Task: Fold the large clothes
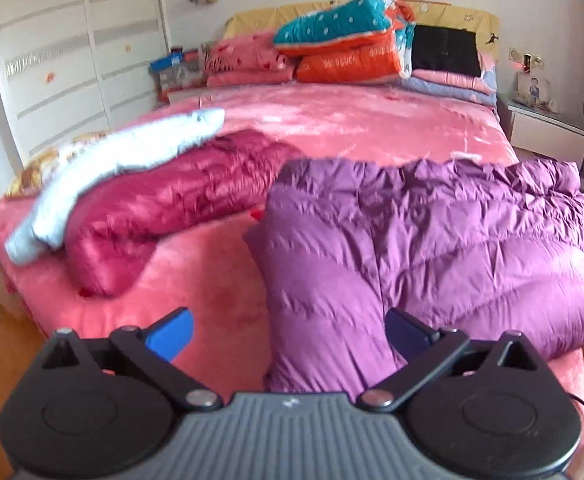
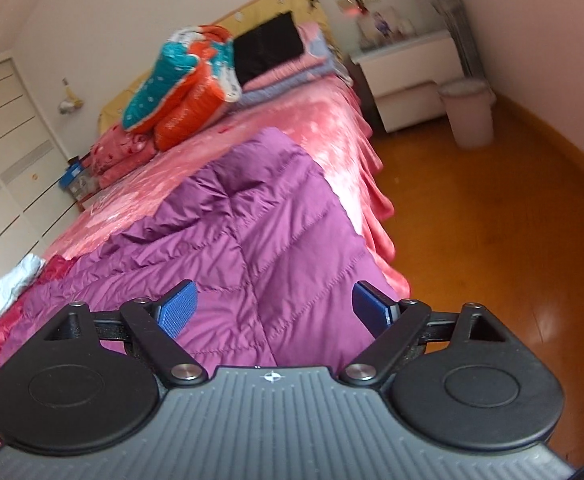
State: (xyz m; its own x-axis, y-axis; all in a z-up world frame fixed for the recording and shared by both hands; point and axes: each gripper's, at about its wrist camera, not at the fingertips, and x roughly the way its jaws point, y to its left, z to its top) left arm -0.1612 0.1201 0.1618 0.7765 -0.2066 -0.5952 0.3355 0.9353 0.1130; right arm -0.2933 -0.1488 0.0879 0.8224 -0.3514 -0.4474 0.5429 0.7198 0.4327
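The left gripper [image 1: 288, 334] hangs wide open and empty over the near edge of the purple down jacket [image 1: 432, 248], which lies spread on the pink bed [image 1: 352, 120]; right of it, the right gripper [image 2: 274, 306] gapes empty above the same jacket.

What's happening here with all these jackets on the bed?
A person holds a two-finger gripper in each hand and is working on folding big clothes on the pink bed. Both the left gripper and the right gripper are open and hold nothing; they hover at the near edge of a purple puffer jacket, which lies partly bunched up. A dark red puffer jacket lies to its left with a light blue garment draped over it.
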